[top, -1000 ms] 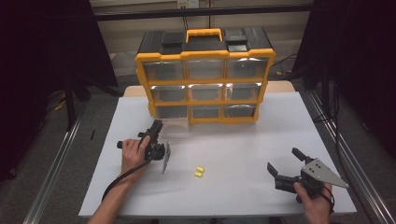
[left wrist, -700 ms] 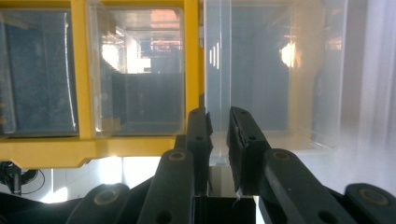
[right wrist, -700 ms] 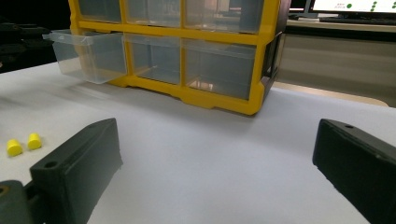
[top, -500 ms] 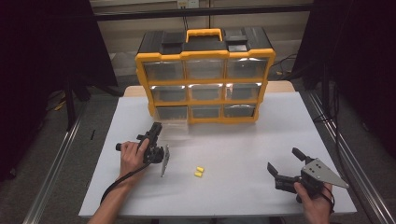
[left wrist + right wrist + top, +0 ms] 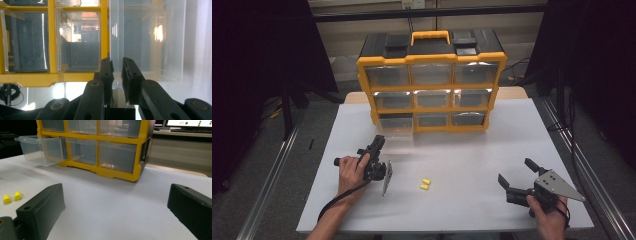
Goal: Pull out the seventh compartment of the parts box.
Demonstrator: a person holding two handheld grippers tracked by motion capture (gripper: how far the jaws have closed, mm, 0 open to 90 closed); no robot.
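— Drawer (image 5: pixel 396 126) first: where does it sit?

— Bottom row of the yellow organizer (image 5: pixel 432 85), leftmost slot, pulled partway out toward the person. On the table's clock face that is about 11 o'clock from the middle of the white tabletop (image 5: pixel 472 165). In the right gripper view the same clear drawer (image 5: pixel 41 150) juts from the cabinet's lower left corner, clear of the other fronts.

— And the left gripper?

— Left gripper (image 5: pixel 378 142) points toward 12 o'clock, straight at that drawer. In the left gripper view its jaws stand nearly together with the drawer's clear front edge (image 5: pixel 117 50) running down between them; the pads look pinched on that thin wall, though the right pad's contact is hard to judge through the clear plastic.

— What about the other claw?

— Right gripper (image 5: pixel 517 176) rests low at about 4 o'clock on the table, held by the right hand (image 5: pixel 549 220), aimed toward 10 o'clock. Its jaws are spread wide with nothing between them; in the right gripper view bare tabletop shows across the gap.

— Anything loose on the table?

— Two yellow earplugs (image 5: pixel 424 184), touching each other, lying near 6 o'clock from the drawer, between the two grippers and closer to the left one.
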